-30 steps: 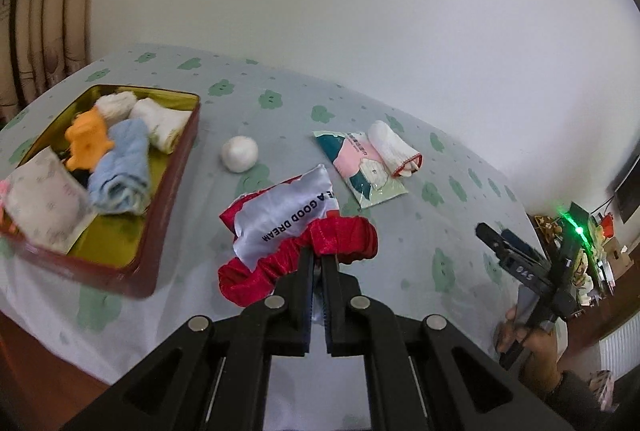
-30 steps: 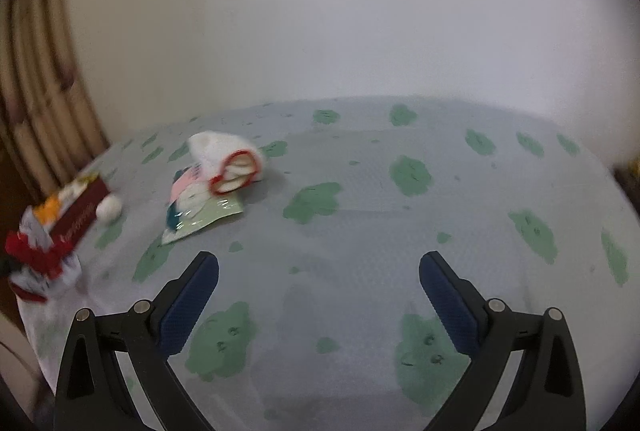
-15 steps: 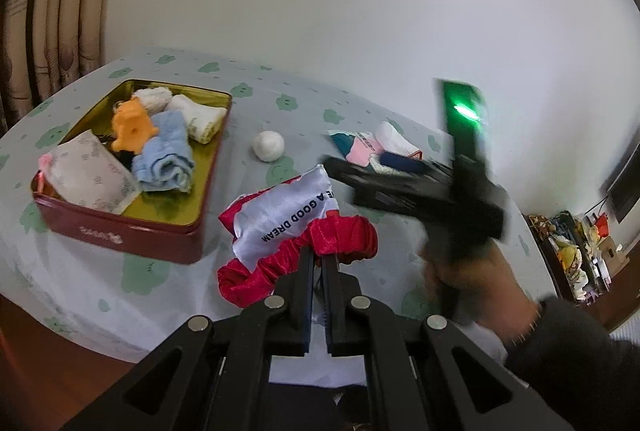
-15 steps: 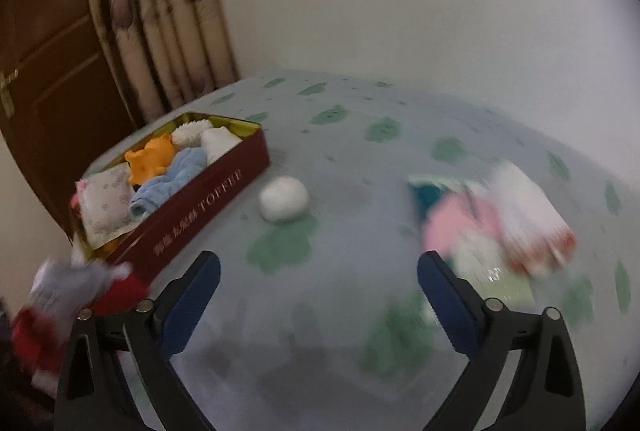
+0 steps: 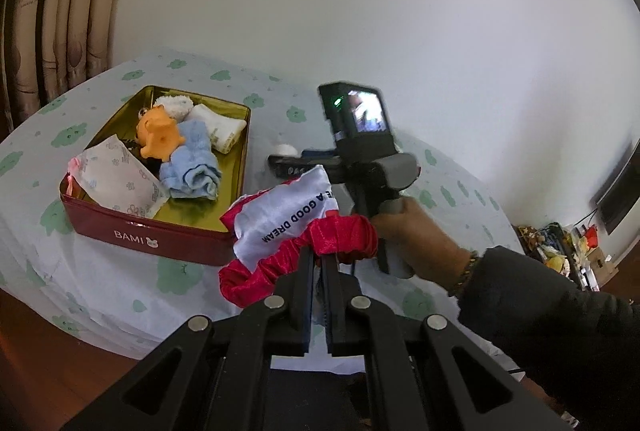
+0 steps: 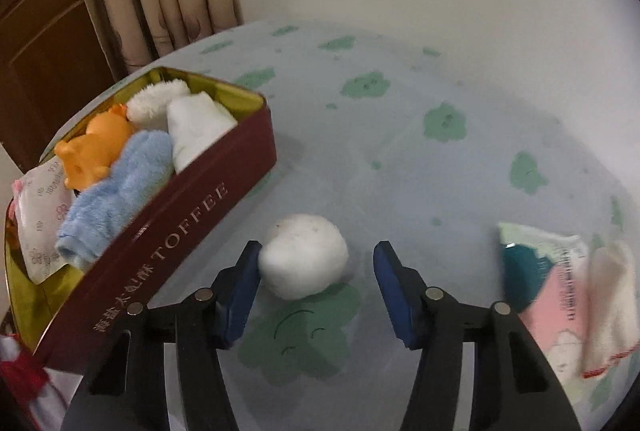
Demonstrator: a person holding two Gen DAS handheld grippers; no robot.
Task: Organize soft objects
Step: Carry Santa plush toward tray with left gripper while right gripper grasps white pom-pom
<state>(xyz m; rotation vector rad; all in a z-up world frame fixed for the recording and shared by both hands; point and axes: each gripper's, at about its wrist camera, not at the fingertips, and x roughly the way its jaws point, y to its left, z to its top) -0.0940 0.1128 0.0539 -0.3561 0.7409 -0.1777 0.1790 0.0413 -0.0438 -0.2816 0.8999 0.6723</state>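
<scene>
Right claw [image 6: 316, 283] now narrower around white ball [image 6: 303, 261]

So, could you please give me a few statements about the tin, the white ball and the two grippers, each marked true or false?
1. The left gripper is clamped on the red eye mask. True.
2. The white ball lies inside the tin. False: it sits on the tablecloth beside the tin.
3. The right gripper has the ball between its jaws, which have just been closing. True.
4. The tin is empty. False: it holds an orange toy, a blue cloth and more.
</scene>
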